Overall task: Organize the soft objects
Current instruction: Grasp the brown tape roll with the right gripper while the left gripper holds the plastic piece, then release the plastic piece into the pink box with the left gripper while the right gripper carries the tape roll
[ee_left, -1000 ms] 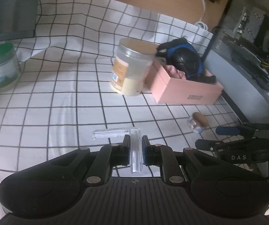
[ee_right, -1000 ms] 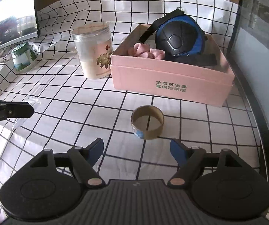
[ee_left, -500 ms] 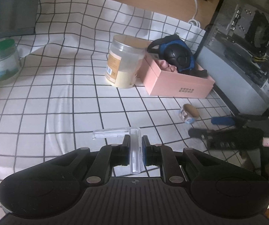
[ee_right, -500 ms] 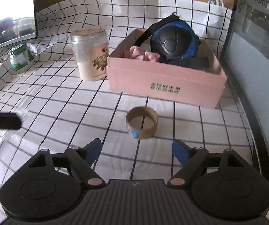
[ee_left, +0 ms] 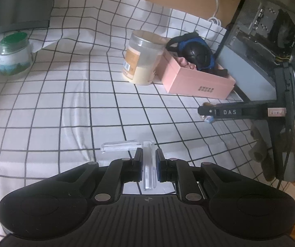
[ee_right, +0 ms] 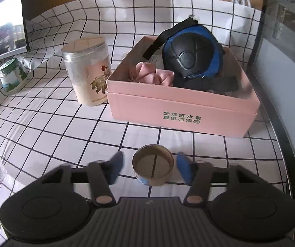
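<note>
Two grippers over a white cloth (ee_right: 50, 123) with black grid lines. Left gripper (ee_left: 149, 164) clamped narrow on a clear plastic T-shaped piece (ee_left: 135, 150) — stem pinched between the pads, crossbar jutting out to the left above the cloth. Right gripper (ee_right: 150, 167) low over the cloth, jaws just been closing, now about half wide, with a brown cardboard tape ring (ee_right: 153, 167) standing between the blue pads (ee_right: 115, 164); small gaps visible on both sides of the ring, so not yet pressed. Seen from the left wrist, that same gripper reaching in from the right, held by a hand (ee_left: 264, 154) in a dark, worn glove, the ring mostly hidden behind its finger.

Behind the ring, a pink cardboard box (ee_right: 180, 111) with green printed characters on its front wall. Inside it, a pink soft fabric bundle (ee_right: 150, 75) at the left and a black-and-blue padded guard (ee_right: 190, 57) with black straps filling the right and rising above the rim. Just left of the box, close to its corner, an upright clear plastic jar (ee_right: 88, 72) with a flower label, part full of pale powder. Farther left, well apart, a small jar with a green lid (ee_right: 12, 76). At the right edge, a dark computer case (ee_left: 271, 35) — side panel see-through; behind the cloth, a white cable (ee_left: 215, 4) on the wooden desk.
</note>
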Demonstrator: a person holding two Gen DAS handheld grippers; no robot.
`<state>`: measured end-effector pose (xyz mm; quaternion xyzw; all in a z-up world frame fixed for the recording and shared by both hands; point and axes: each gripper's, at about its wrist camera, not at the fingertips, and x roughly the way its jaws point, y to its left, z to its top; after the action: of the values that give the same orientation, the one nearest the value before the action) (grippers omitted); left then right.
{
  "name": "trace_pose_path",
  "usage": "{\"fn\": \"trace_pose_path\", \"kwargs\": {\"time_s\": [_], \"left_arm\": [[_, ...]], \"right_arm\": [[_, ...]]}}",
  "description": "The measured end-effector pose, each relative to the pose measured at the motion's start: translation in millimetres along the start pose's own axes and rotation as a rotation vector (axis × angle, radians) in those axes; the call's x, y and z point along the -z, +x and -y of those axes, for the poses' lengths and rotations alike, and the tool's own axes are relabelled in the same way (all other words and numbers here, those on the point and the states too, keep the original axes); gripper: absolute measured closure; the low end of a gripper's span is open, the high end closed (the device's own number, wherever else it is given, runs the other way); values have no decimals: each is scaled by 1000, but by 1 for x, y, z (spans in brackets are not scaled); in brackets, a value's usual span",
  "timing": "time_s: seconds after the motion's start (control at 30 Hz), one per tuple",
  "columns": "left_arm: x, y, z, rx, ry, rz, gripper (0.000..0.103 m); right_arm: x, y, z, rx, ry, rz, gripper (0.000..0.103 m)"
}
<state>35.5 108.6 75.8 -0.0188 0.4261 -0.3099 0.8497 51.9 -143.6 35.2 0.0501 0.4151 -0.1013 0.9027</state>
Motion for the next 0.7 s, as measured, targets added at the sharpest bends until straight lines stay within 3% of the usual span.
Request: {"fn": "trace_pose_path", "kwargs": {"time_s": [0.03,0.43,0.7], "left_arm": [[0,1,0,2,-3,-2,88],[-21,33,35,117,95,-33,88],[-87,60,74,183,186,51,88]], "right_arm": [[0,-1,1,-5,0,-5,60],[9,-66,21,-25,50,56,59],[23,-105,31,9,40,110,59]]}}
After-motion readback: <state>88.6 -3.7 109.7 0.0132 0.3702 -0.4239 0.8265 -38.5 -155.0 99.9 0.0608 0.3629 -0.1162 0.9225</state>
